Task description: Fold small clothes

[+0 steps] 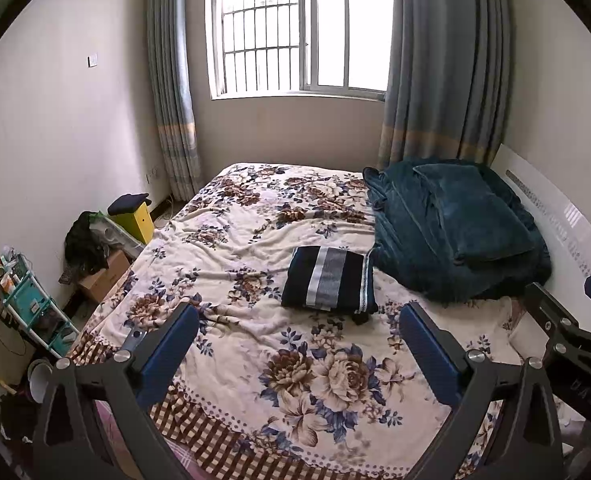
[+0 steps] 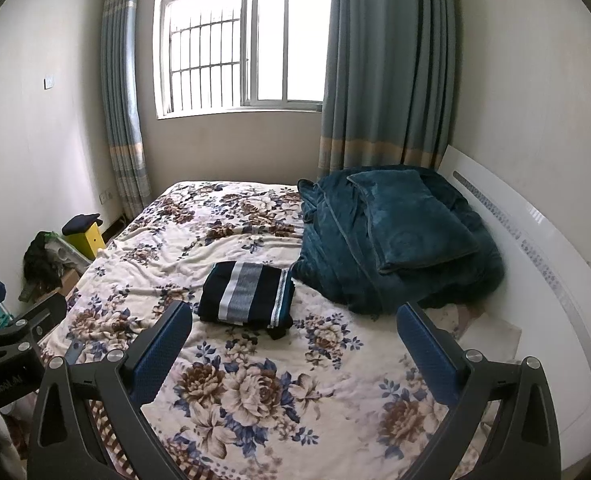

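Our left gripper (image 1: 299, 348) and right gripper (image 2: 295, 344) hover with jaws wide, empty; the folded navy striped knit garment (image 1: 329, 280), mid-frame, looks soft, light — we'd pinch edges.

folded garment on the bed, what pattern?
Folded garment: dark navy with white and grey stripes. Clearest in the right wrist view.

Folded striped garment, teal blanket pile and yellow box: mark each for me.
folded striped garment (image 1: 329, 280): left wrist view, on its grey centre stripe.
teal blanket pile (image 2: 411, 220): right wrist view, on the folded top layer.
yellow box (image 1: 138, 222): left wrist view, on its yellow front face.
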